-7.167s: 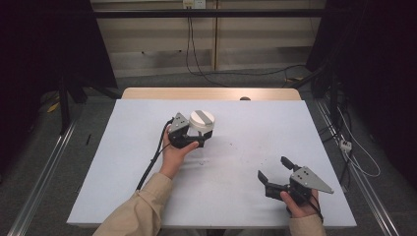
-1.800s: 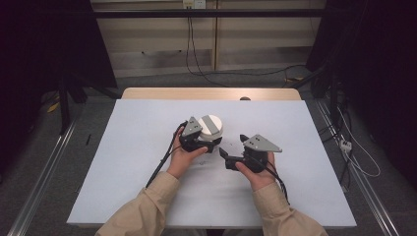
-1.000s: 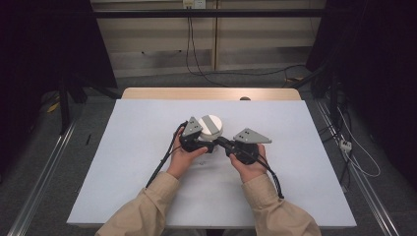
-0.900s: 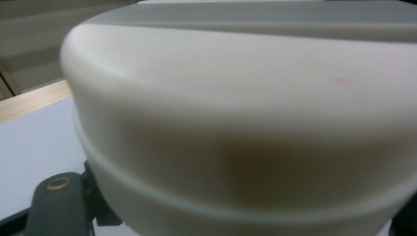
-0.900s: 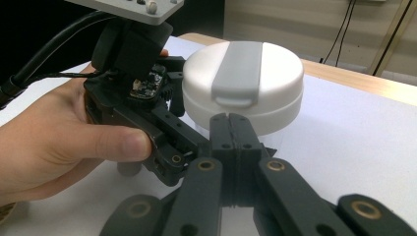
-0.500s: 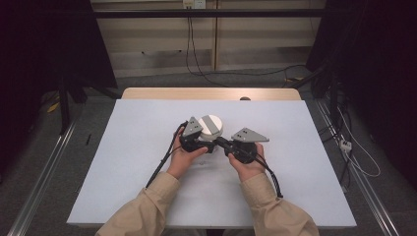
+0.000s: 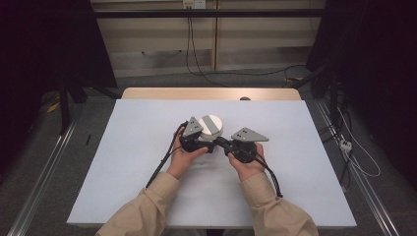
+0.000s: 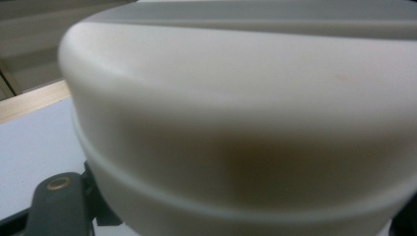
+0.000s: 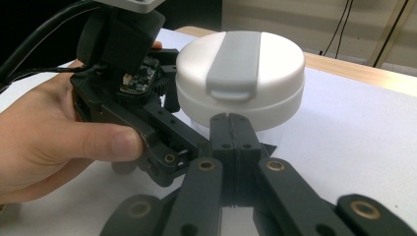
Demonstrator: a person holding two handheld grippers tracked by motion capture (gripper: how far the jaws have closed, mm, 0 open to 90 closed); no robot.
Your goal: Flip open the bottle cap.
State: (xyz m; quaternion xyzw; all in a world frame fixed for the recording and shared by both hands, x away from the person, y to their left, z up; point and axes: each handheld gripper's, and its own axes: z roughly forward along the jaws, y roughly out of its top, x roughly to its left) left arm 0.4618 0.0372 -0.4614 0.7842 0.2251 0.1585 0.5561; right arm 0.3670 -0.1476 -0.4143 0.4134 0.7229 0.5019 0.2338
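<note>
Hand-held gripper, left (image 7: pixel 209 145): it grips one white jar (image 7: pixel 212 128) by its clear lower body, holding it upright above the worktop (image 7: pixel 123 147), its long axis running up and down and its lid on top. The grey strap across the lid runs away from the right hand-held gripper (image 9: pixel 230 129), its tab end toward that gripper. Two hand-held grippers are in play, one per hand. The right one has its jaws pressed together on nothing, tips just below the lid and right at the jar's clear wall. The right gripper view shows the strap, the clear wall and the person's left hand (image 9: pixel 54 137). The left gripper view gives a blurred close side of the lid (image 8: pixel 246 123).
</note>
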